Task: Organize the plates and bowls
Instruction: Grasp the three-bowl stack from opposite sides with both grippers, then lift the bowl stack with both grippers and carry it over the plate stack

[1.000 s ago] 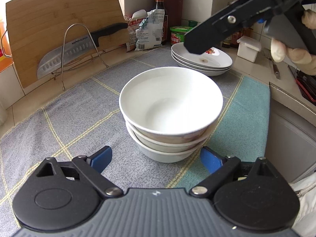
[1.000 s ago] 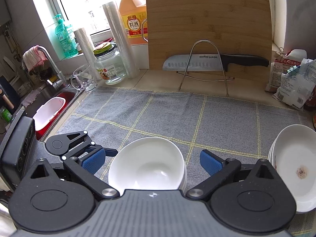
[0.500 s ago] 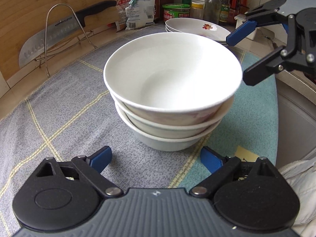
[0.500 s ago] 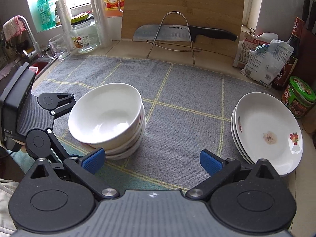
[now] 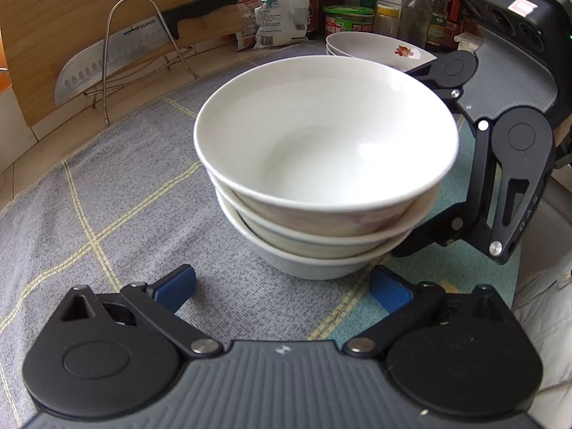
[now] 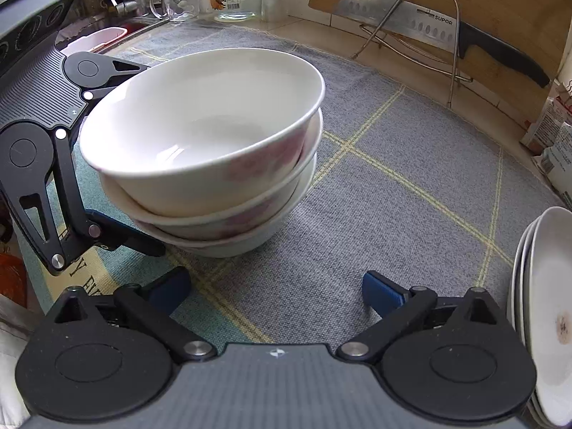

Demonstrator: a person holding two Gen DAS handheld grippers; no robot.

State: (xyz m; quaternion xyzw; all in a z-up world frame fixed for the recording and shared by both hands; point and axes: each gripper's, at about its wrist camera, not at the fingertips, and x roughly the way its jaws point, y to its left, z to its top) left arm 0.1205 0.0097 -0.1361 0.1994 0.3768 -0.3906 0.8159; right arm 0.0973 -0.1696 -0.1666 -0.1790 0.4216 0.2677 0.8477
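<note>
the left claw (image 5: 282,287) was seen opening, nothing pinched, before the nested bowl stack (image 5: 323,164) on the bench cloth (image 5: 107,207); the right claw (image 6: 275,287) was spread alongside, plates (image 6: 547,307) stacked farther right, likely sorted.

right tongs (image 6: 275,287) lowered beside bowl stack (image 6: 211,150)

Three white bowls (image 5: 325,164) sit nested on a grey checked mat (image 5: 107,214), just beyond the left gripper (image 5: 282,286), whose blue-padded jaws are opening with nothing between them. The right gripper (image 5: 500,164) flanks the stack; plates (image 5: 375,44) wait behind.
</note>
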